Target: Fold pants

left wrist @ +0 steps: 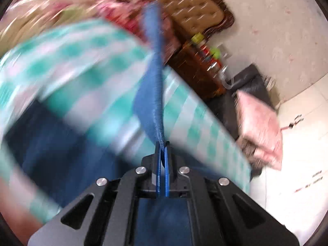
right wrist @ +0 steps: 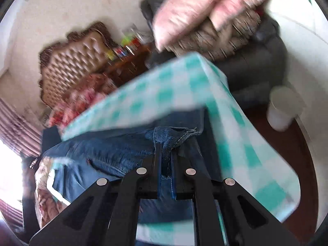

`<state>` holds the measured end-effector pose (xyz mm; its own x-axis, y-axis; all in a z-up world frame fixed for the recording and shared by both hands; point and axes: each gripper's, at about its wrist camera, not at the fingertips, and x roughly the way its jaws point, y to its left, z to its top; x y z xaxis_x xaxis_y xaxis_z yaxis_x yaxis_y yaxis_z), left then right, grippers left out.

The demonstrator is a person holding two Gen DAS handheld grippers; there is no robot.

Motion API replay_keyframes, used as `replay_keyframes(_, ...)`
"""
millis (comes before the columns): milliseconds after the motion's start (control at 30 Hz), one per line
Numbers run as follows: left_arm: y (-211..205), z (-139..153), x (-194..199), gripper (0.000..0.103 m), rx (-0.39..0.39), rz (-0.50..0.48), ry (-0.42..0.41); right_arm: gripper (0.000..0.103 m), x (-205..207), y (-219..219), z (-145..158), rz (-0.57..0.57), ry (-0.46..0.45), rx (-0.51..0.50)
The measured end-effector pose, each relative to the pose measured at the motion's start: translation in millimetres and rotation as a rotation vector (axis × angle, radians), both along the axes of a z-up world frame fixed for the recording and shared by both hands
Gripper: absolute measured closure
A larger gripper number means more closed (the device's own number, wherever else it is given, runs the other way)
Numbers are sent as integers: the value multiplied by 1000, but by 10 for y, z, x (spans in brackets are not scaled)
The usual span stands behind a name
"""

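Left gripper [left wrist: 162,145]: its two blue fingers are squeezed together on a thin edge of the jeans [left wrist: 152,94]. The cloth runs up and away from the tips like a long blue strip, lifted off the bed.

Right gripper [right wrist: 165,149]: its fingers are pressed tight on a bunched bit of denim with a stitched hem. The fold of cloth sticks up just past the tips.

Jeans: dark blue. In the right wrist view most of the jeans [right wrist: 106,149] lie spread out to the left of the gripper, over the checked sheet. More blue cloth shows under both grippers. The two grippers hold different bits of them.

Checked sheet [right wrist: 168,90]: green and white squares. It covers the bed the jeans rest on, and it hangs down over the corner on the right. It looks very blurry in both views.

Flowered blanket [left wrist: 123,10]: red and pink, lying further up the bed past the sheet.

Headboard [right wrist: 73,61]: brown and padded with buttons, against the wall at the far end of the bed.

Night stand [left wrist: 196,69]: dark wood, beside the headboard, with small bright things on top, too blurry to name.

Dark chair [right wrist: 260,65]: next to the night stand, with a pink pillow [right wrist: 196,6] piled on it.

White bin [right wrist: 285,108]: on the floor near the chair.
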<state>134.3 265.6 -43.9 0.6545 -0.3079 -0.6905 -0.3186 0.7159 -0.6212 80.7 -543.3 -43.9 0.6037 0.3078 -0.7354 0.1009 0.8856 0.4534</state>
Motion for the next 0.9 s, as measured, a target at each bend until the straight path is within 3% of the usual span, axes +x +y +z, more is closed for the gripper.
replay_keyframes(67, -6, -497, -552, 101, -35, 6, 75, 92, -94, -46, -336, -29, 96, 10)
replay_keyframes(167, 28, -928, -866, 101, -83, 28, 107, 80, -257, -114, -707, -107, 169, 67)
replay_keyframes(233, 41, -981, -956, 101, -87, 37, 72, 76, -358, -124, -742, -140, 153, 101)
replay_keyframes(300, 48, -983, -944, 101, -108, 42, 59, 61, -436, -149, -731, -169, 137, 149)
replay_keyframes(367, 43, -1027, -948, 101, -116, 45, 56, 53, -551, -199, -708, -226, 107, 215)
replay_keyframes(667, 52, -1204, -975, 99, -145, 56, 64, 53, -426, 47, -784, -243, 112, 312)
replay_keyframes(733, 52, -1202, -968, 92, -125, 64, 69, 52, -311, 108, -821, -249, 124, 314)
replay_keyframes(767, 52, -1189, -962, 83, -106, 67, 73, 52, -311, 133, -835, -257, 131, 302)
replay_keyframes(800, 62, -1171, -955, 72, -80, 73, 77, 62, -260, 164, -837, -264, 142, 279)
replay_keyframes(867, 74, -1118, -906, 61, -3, 86, 102, 82, -245, 211, -810, -279, 158, 199)
replay_keyframes(900, 70, -1080, -861, 60, 64, 89, 126, 86, -224, 256, -783, -274, 159, 161)
